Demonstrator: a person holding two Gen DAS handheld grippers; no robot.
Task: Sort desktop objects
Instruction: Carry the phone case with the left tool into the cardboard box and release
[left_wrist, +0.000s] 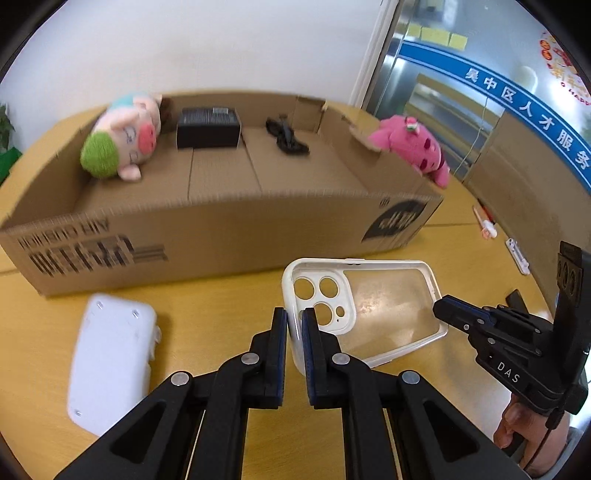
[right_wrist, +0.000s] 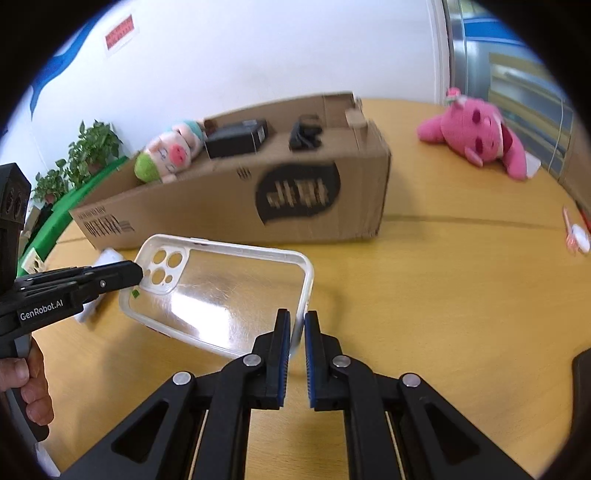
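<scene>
Wooden tabletop (right_wrist: 424, 280) under bright office light, white wall behind. Phone case (left_wrist: 384, 310) — clear back, white rim, camera cutouts — is held just above the table, in front of the cardboard box (left_wrist: 207, 229), pinched at both ends. Left gripper (left_wrist: 294, 325) is clamped on the rim at the camera-cutout end; right gripper (right_wrist: 296, 325) is clamped on the rim at the opposite short end, pads squeezing the thin wall. Judging by looks: very light, thin flexible plastic, rim bends under pressure, glossy back likely slippery — so edge pinches on the rim are the sensible hold, not the flat back. Two-end grip risks bowing or twisting it if the hands drift apart. Fragility low, a drop probably won't hurt. Outward: a white flat device (left_wrist: 110, 365) lies on the table left of the case. Box already holds a pig plush (left_wrist: 122, 144), a black box (left_wrist: 208, 127) and a black tangled item (left_wrist: 286, 136). Pink plush (right_wrist: 476, 136) lies on the table beyond the box's right end; a pen (left_wrist: 485, 221) lies further right.
</scene>
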